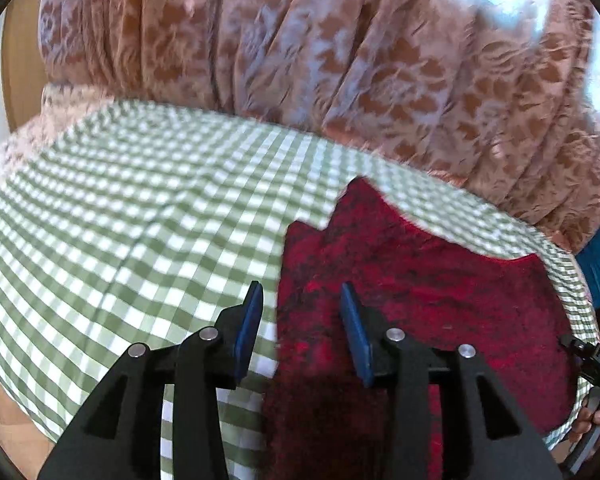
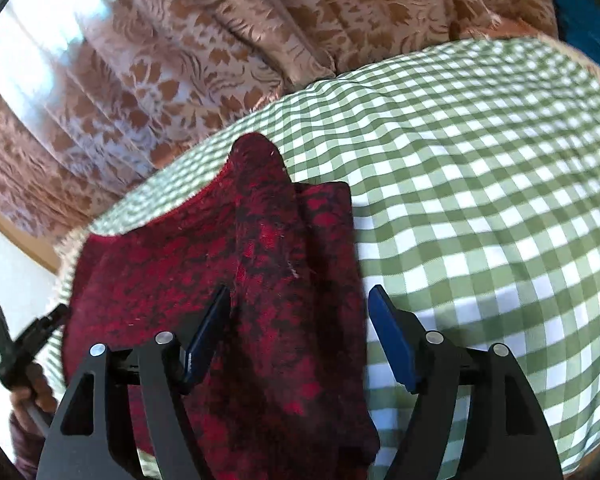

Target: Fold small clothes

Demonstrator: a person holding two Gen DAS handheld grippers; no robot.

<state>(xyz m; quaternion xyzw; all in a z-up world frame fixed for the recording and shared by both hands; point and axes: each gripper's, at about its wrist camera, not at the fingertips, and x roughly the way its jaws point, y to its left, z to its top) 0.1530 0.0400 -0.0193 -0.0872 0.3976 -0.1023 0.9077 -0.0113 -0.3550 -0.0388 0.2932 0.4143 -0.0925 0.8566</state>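
Both fisheye views look forward and steeply down along their own gripper's fingers, close above the checked cloth (image 1: 140, 208) on the desk. The left wrist view has the red garment (image 1: 420, 300) at 4 o'clock; the right wrist view has it (image 2: 228, 272) at 7 o'clock. Both share the garment and the patterned curtain (image 1: 340, 60) at 12 o'clock.

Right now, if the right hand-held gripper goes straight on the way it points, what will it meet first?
Probably the fuzzy red-and-black garment lying on the green-and-white checked cloth; the right hand-held gripper stands open over its right edge.
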